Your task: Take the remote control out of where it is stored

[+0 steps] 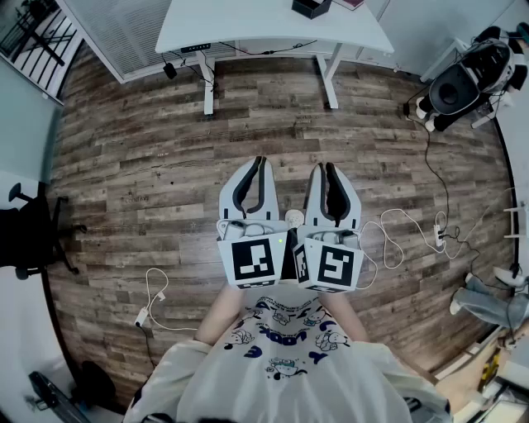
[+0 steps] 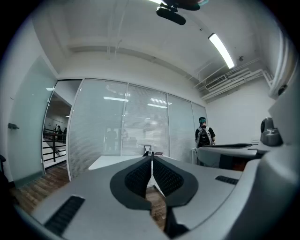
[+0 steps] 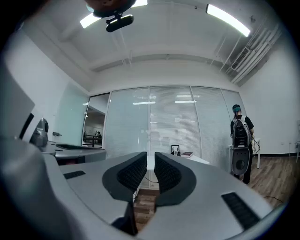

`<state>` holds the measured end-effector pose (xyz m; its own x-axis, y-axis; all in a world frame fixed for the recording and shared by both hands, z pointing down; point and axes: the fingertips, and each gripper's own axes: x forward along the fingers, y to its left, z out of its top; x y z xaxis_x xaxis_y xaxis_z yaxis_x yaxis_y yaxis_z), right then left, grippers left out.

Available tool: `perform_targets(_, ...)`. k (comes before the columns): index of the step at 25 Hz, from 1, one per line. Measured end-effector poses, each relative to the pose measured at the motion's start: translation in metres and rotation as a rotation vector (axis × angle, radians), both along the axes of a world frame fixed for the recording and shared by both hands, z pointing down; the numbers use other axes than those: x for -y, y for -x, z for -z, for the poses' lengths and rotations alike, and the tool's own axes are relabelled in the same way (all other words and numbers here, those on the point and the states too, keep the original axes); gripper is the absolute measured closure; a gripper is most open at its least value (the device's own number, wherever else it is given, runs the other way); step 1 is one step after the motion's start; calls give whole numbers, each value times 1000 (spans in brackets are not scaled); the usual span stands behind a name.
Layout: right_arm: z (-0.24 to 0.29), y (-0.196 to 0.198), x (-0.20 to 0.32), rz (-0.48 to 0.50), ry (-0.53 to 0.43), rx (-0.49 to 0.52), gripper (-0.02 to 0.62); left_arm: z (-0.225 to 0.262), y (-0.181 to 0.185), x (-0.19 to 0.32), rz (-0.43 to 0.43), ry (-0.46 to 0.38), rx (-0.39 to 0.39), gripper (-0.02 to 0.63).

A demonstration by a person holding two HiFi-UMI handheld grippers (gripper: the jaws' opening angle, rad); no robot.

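Box [image 1: 312, 7] on desk [image 1: 248, 25], chair [image 1: 31, 235] far left

A white table [image 1: 248, 25] stood at the far side of the wood floor [image 1: 140, 173] with a black box [image 1: 311, 7] on it. A black chair [image 1: 29, 235] sat left, a white cable [image 1: 141, 316] near.

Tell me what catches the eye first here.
Two white grippers, the left gripper and the right gripper, sit side by side at centre, jaws shut and empty, over the wooden floor. A white desk stands ahead at the top, a black box on it.
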<state>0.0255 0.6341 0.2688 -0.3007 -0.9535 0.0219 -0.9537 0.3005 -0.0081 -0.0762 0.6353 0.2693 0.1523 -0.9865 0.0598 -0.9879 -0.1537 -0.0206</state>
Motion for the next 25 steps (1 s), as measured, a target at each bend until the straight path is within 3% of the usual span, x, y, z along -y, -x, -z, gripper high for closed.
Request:
perform_targets(15,-6,-16,37,-11,23,28,528,-5,-10,35,22,10,-1,580)
perform_targets(25,-18,-41,109,13,43,33,528,-15,-33,103,47,29,0,580)
